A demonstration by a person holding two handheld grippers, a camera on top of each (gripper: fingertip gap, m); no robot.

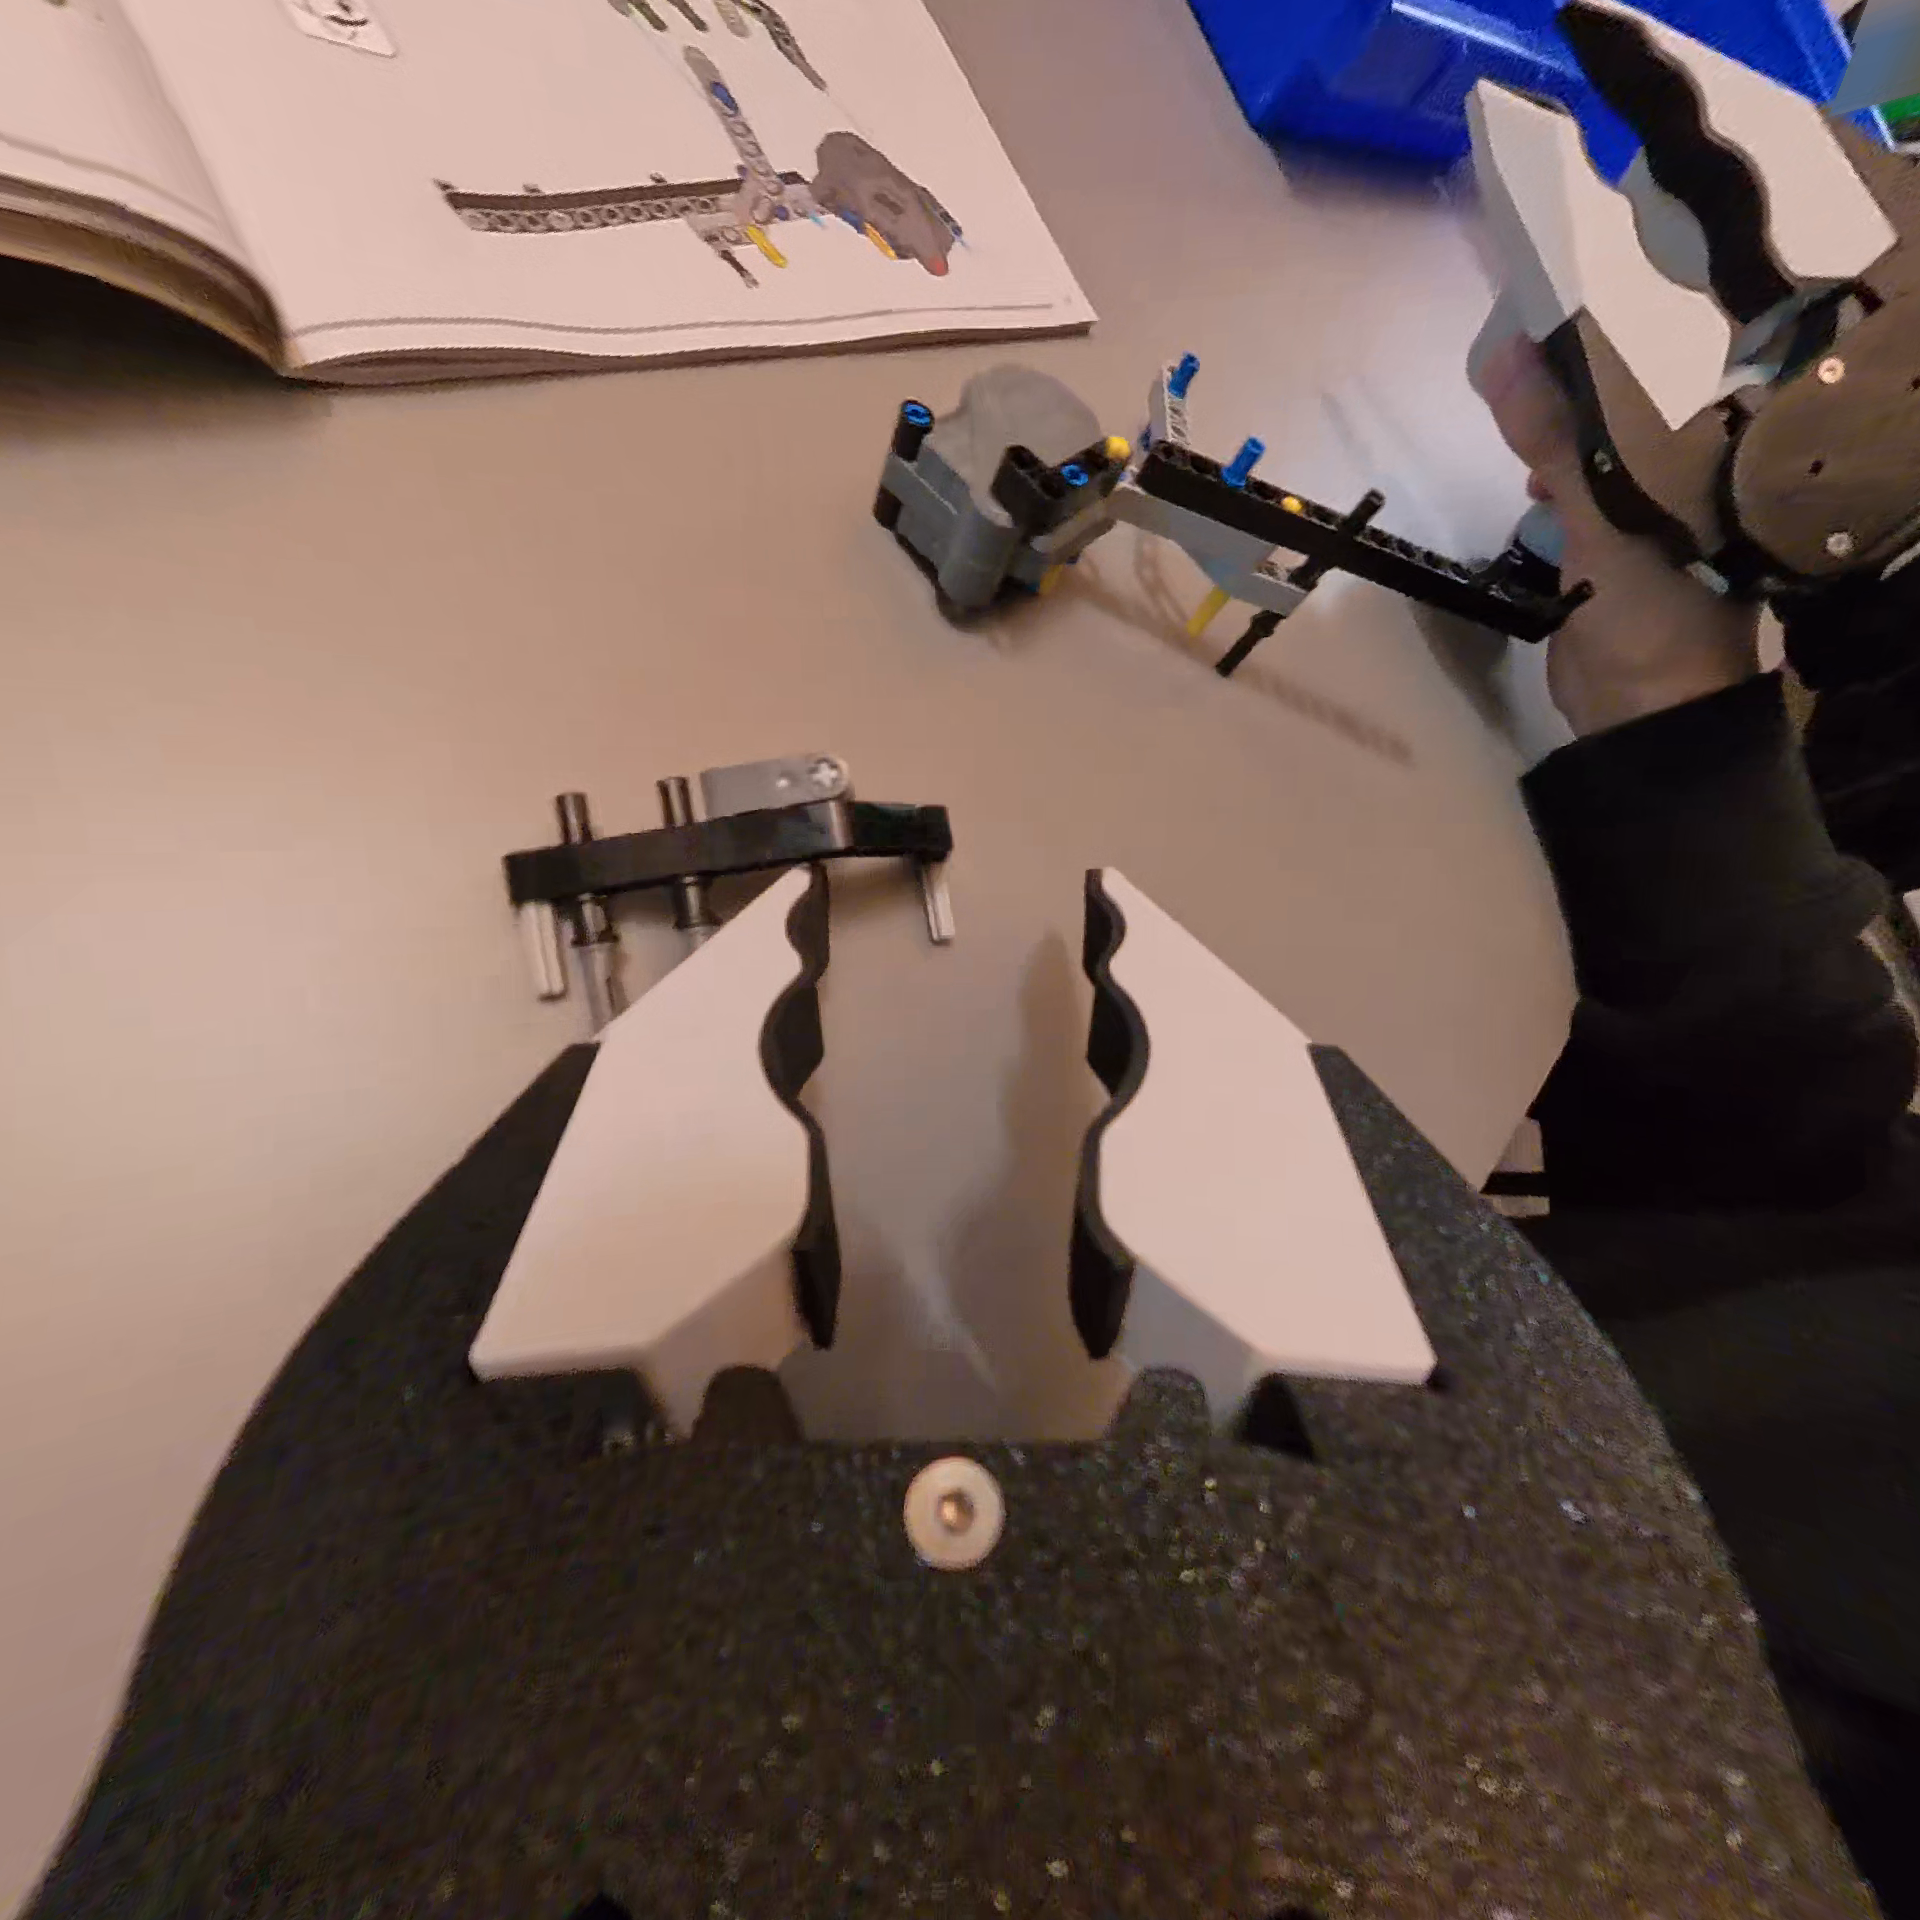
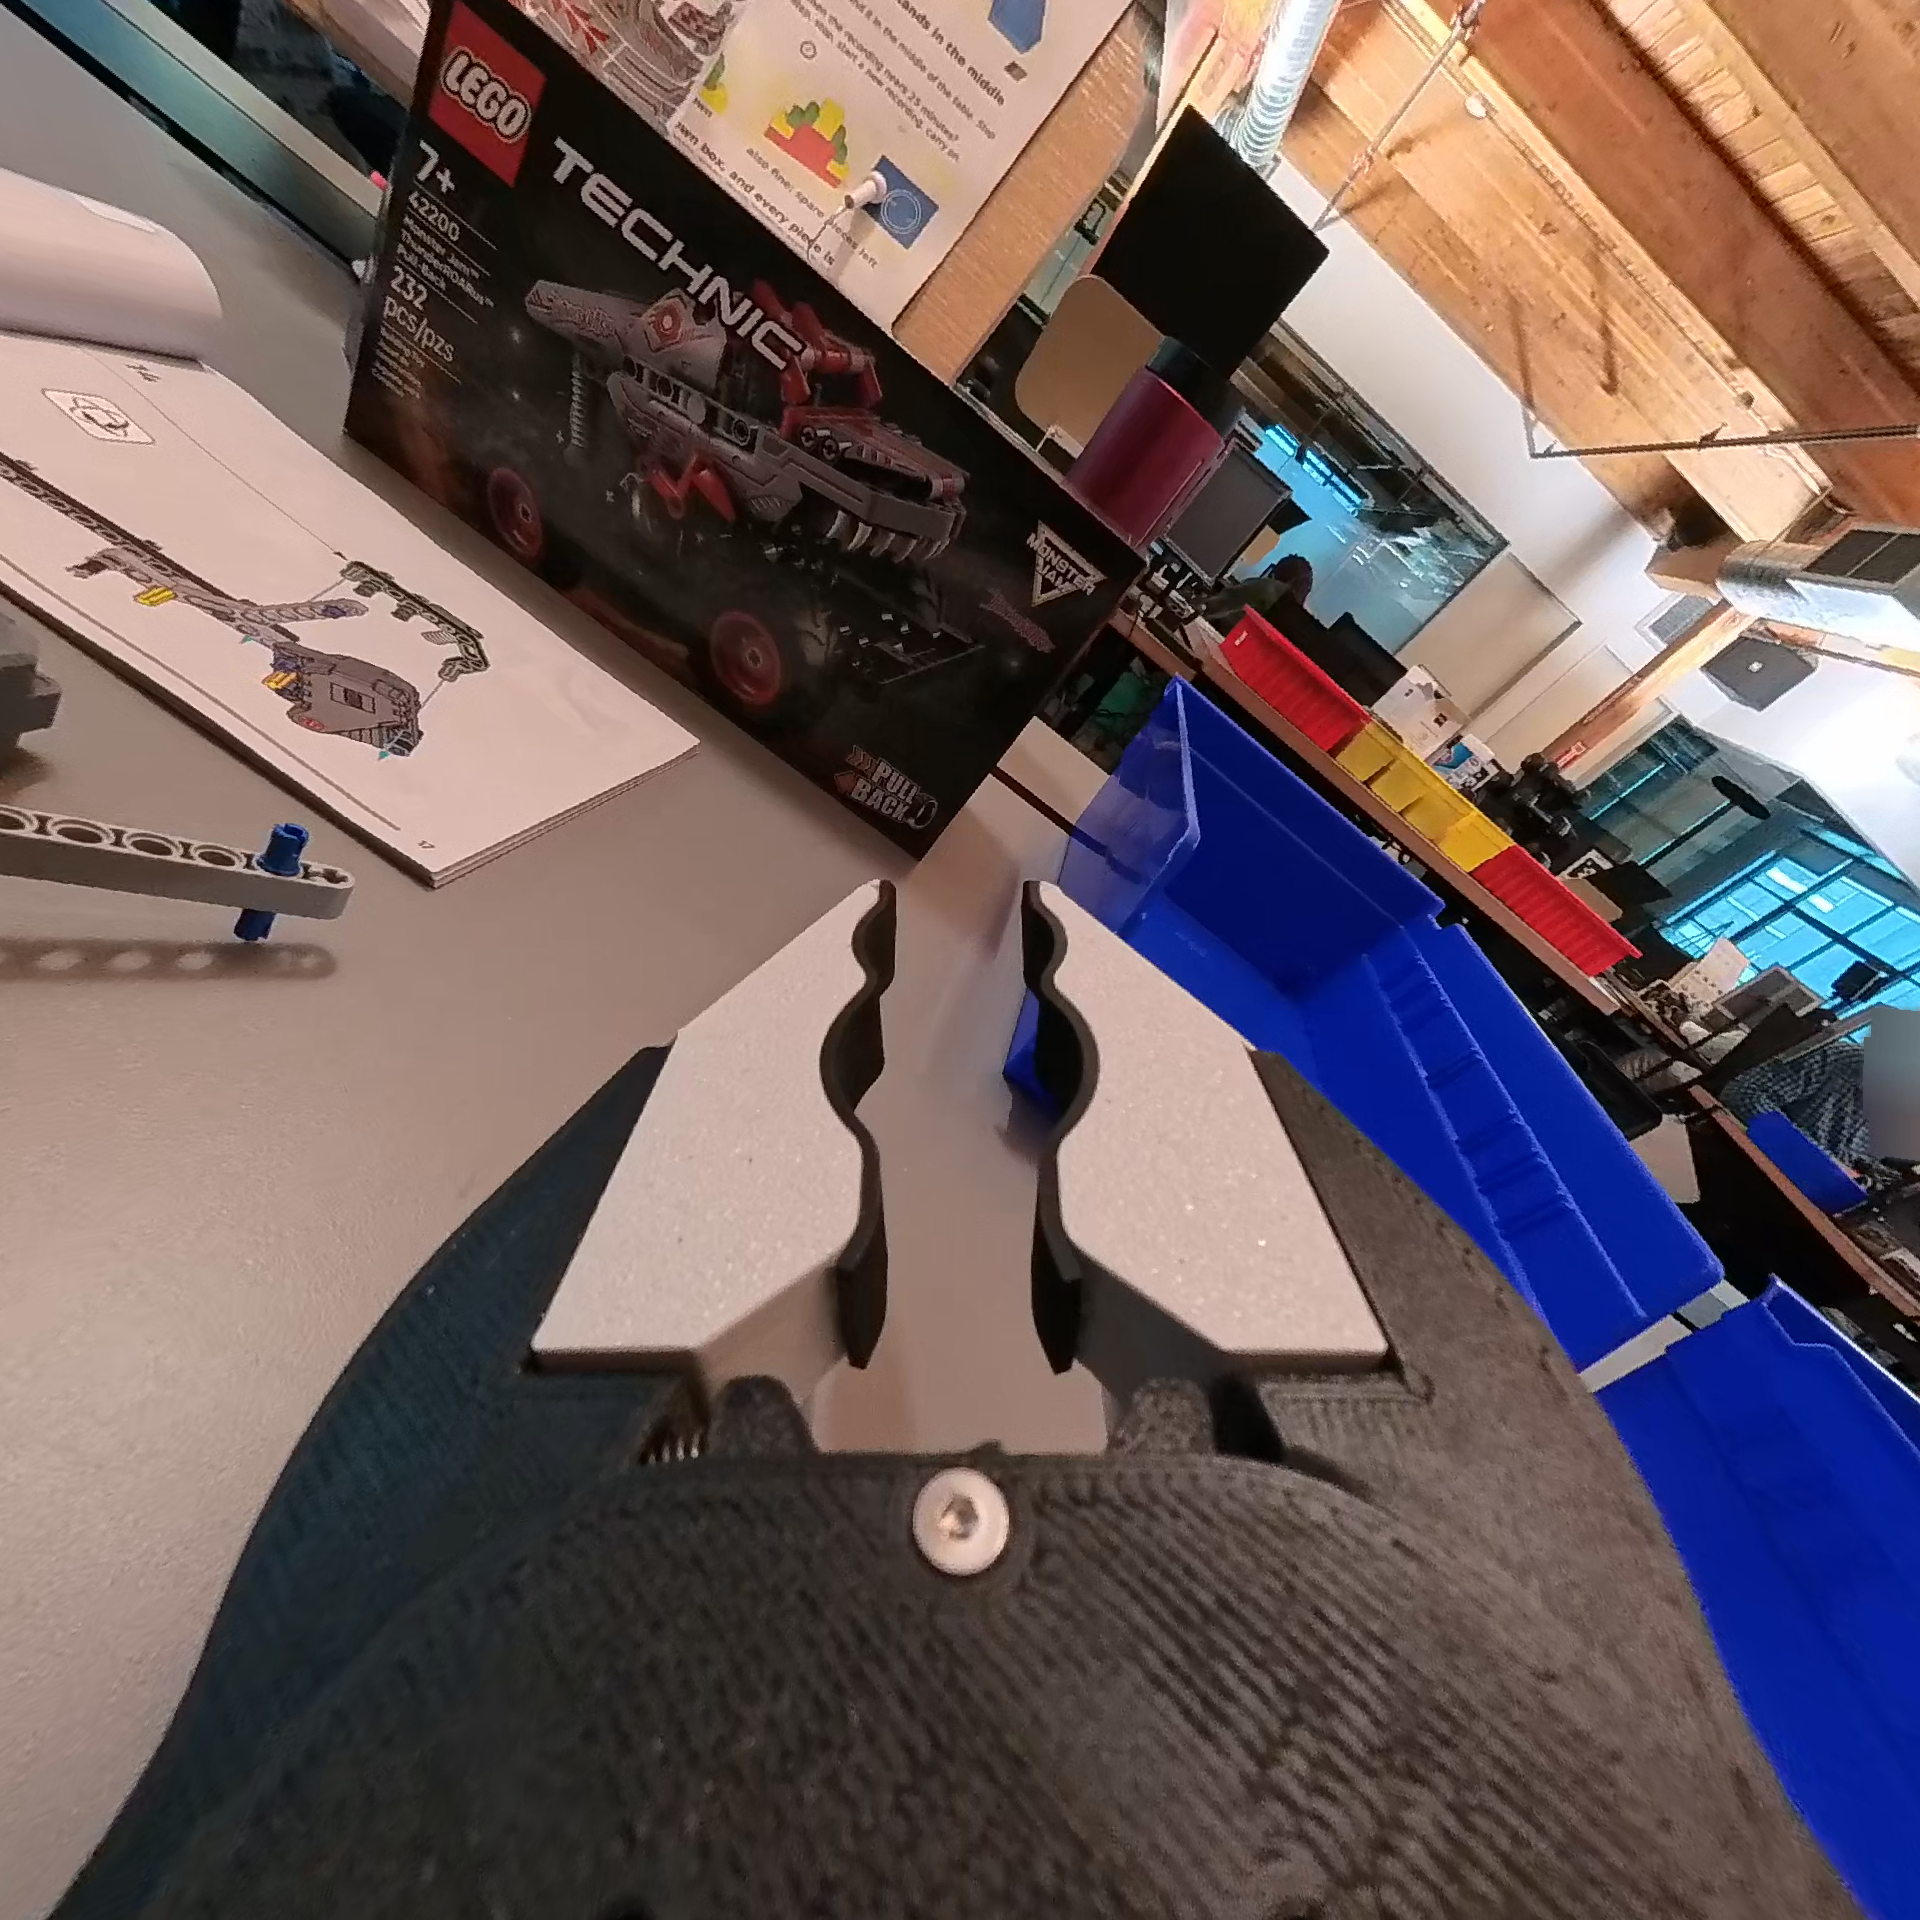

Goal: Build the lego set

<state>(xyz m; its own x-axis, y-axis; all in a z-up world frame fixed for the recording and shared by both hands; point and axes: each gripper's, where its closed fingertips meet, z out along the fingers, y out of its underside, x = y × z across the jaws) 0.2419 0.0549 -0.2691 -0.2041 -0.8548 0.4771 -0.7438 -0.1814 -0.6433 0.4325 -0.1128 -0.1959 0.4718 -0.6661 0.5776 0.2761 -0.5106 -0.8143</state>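
Observation:
A black beam sub-assembly (image 1: 727, 847) with grey and black pins and a grey piece on top lies on the table just beyond my left gripper (image 1: 951, 883), which is open and empty. Farther back lies the main build (image 1: 1143, 509): a grey motor block joined to a long black beam with blue and yellow pins. My right gripper shows in the left wrist view (image 1: 1538, 156) at top right, raised beside that build's far end. In the right wrist view my right gripper (image 2: 958, 899) is open, empty and tilted, with a grey beam with a blue pin (image 2: 208, 868) at left.
An open instruction booklet (image 1: 582, 187) lies at the back left, also in the right wrist view (image 2: 312, 644). The set's box (image 2: 727, 457) stands behind it. Blue bins (image 2: 1455, 1060) line the right side. A person's hand and dark sleeve (image 1: 1704, 935) are at right. The tips of one gripper are about 25 centimetres away from the tips of the other.

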